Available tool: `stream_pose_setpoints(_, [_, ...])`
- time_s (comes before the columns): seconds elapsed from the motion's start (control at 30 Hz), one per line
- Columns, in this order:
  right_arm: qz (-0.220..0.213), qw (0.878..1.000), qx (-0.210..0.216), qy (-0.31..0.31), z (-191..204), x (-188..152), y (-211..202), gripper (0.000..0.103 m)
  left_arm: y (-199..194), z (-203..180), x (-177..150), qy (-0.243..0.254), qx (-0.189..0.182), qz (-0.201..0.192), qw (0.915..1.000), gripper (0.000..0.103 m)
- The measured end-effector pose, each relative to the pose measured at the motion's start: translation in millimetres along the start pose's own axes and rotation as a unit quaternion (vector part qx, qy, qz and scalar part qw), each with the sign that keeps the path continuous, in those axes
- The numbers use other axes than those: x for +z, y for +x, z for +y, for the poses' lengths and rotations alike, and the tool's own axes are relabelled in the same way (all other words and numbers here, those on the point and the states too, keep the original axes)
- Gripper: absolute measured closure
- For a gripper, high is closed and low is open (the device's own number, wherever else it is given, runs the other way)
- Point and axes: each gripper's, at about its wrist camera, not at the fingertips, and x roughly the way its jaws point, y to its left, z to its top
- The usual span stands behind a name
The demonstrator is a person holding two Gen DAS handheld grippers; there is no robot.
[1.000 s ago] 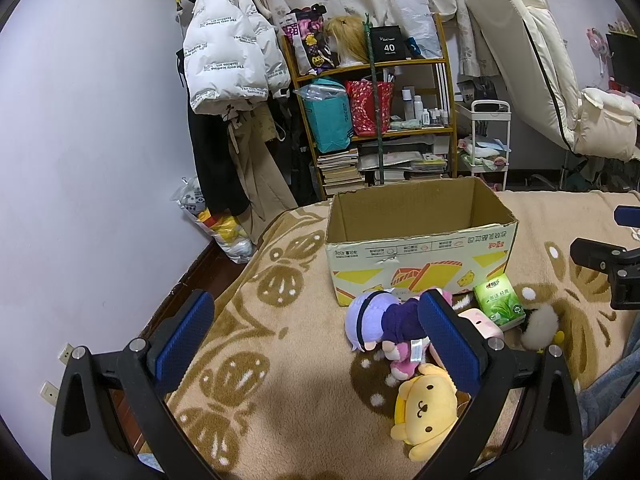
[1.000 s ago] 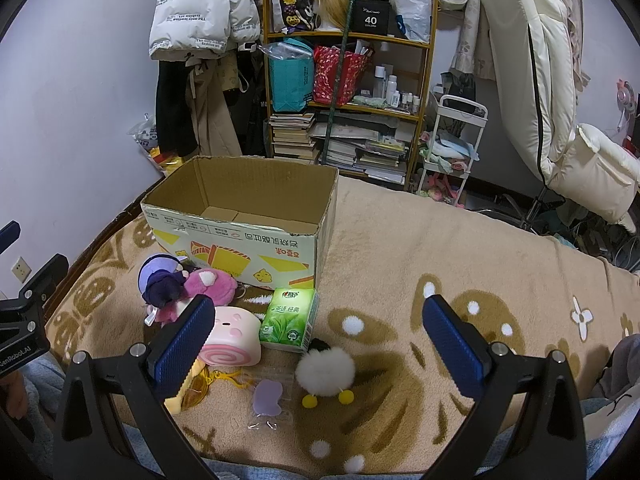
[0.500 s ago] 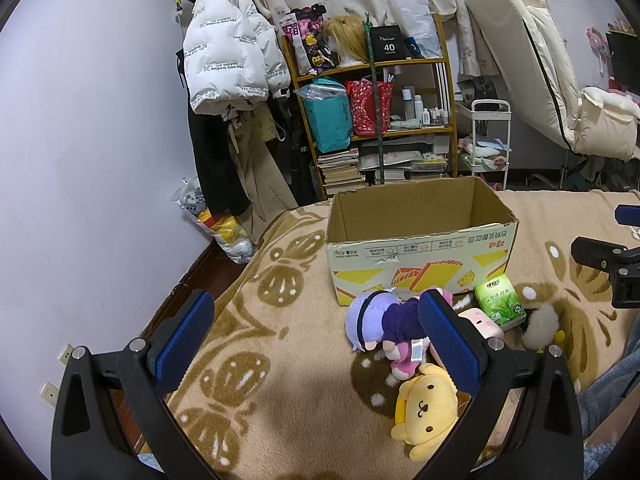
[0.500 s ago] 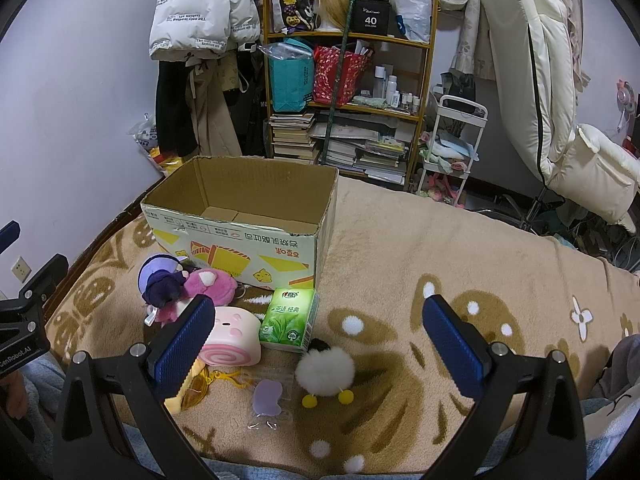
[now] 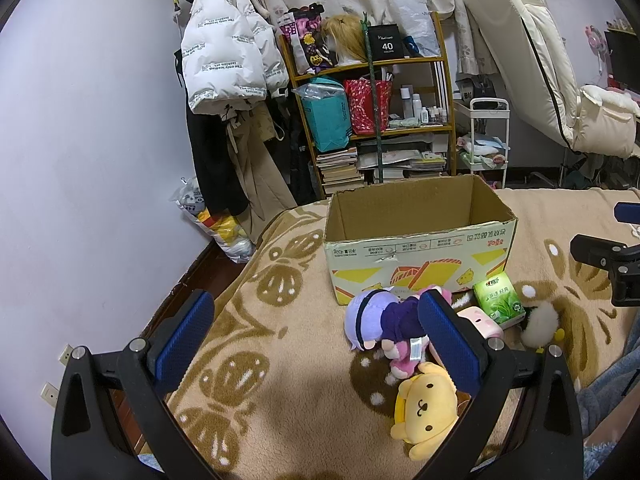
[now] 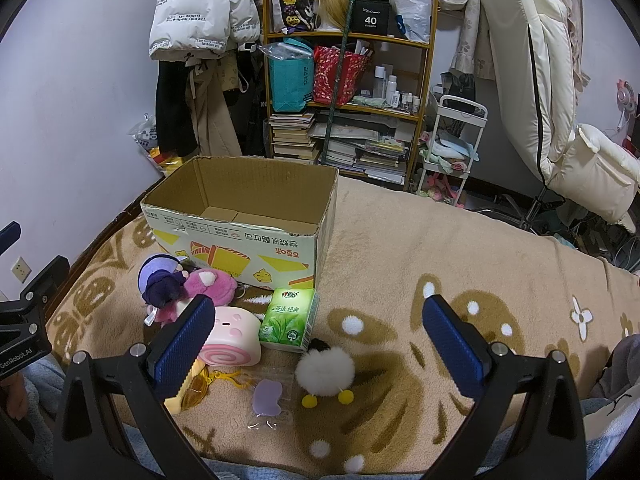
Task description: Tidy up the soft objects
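Right wrist view is showing both the right hand-held gripper [image 6: 316, 344] and left hand-held gripper [image 5: 316, 340] hovering wide open and empty, so closing squarely around the fluffy white pompom toy [image 6: 325, 369] lying on the bed, near the open cardboard box [image 6: 240, 220], seems best.

A cluttered shelf [image 6: 348, 92] stands beside a hanging white jacket [image 6: 200, 12].

Even, slightly dim indoor light. Soft shadows lie on the blanket [image 6: 400, 248] just in front of the cardboard box [image 6: 240, 216]. Sharp focus; heavy fisheye bending, black corners.
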Motion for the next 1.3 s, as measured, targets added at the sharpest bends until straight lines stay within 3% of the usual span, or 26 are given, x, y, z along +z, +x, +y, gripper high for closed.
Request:
stream_pose_setpoints(0.67, [0.008, 1.0, 0.007, 0.022, -7.0, -1.5, 3.0, 0.0, 9.8, -7.7, -6.4, 0.009, -0.012, 0.023, 0.9996, 0.002])
stream_pose_setpoints(0.93, [0.042, 0.998, 0.015, 0.033, -15.8, -3.2, 13.9, 0.0, 18.9, -13.3, -8.5, 0.016, -0.029, 0.051, 0.9981, 0.002])
stream_pose_setpoints(1.3, [0.124, 0.99, 0.035, 0.052, -17.5, -13.3, 44.1, 0.0, 38.8, -28.2, -14.2, 0.034, -0.05, 0.1, 0.9932, 0.002])
